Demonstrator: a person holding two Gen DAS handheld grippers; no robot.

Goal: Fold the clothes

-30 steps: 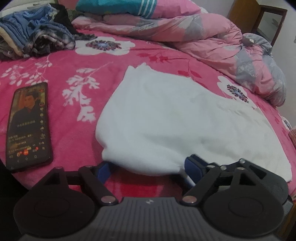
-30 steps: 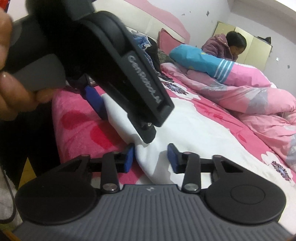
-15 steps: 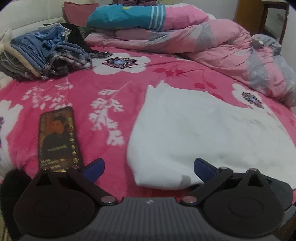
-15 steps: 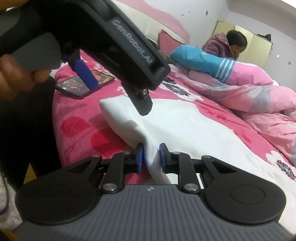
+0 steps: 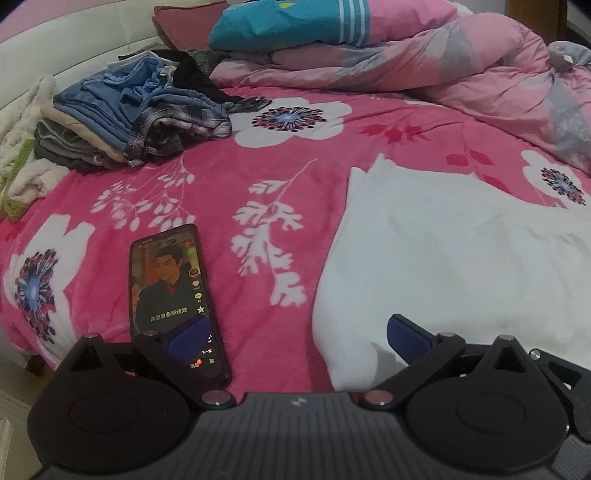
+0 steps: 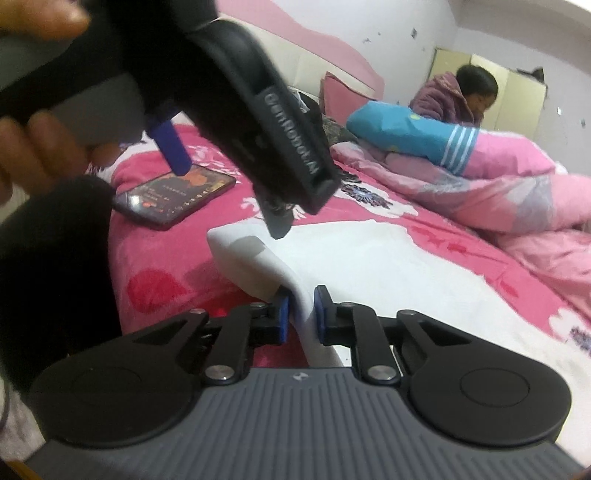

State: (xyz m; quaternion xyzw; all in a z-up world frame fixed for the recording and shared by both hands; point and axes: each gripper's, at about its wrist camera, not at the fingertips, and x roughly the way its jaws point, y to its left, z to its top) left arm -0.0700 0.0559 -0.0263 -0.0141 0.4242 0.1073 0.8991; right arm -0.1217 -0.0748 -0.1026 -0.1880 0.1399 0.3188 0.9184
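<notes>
Right wrist view, nearest: right gripper [image 6: 300,314] has a fold of the white garment [image 6: 388,266] pinched between its blue pads; the jaws have just been closing on that edge, which rises in a ridge from the bed.
Left gripper: left gripper [image 5: 295,332] hovers above the garment's near corner with its fingers spread as wide as they go and nothing between them; the jaws have just been opening. In the right wrist view its black body [image 6: 280,155] hangs over the same corner, held in a hand [image 6: 33,147].
White garment: white garment [image 5: 461,266] lies spread flat on the pink floral blanket [image 5: 229,184], near the bed's front edge.
Phone: phone [image 5: 171,295] lies face up with its screen lit, on the blanket just left of the garment, apart from it; the left gripper's left finger [image 5: 186,334] shows over its lower end.
Pile of clothes: pile of clothes [image 5: 136,122], blue, plaid and grey, sits well beyond the garment, to its far left, by the white headboard [image 5: 55,62].
Quilt: rumpled pink and grey quilt [image 5: 461,62] lies behind the garment, with a teal striped pillow [image 5: 291,22] on top.
Person: person in a purple jacket [image 6: 458,96] sits farthest from the garment, behind the pillow.
</notes>
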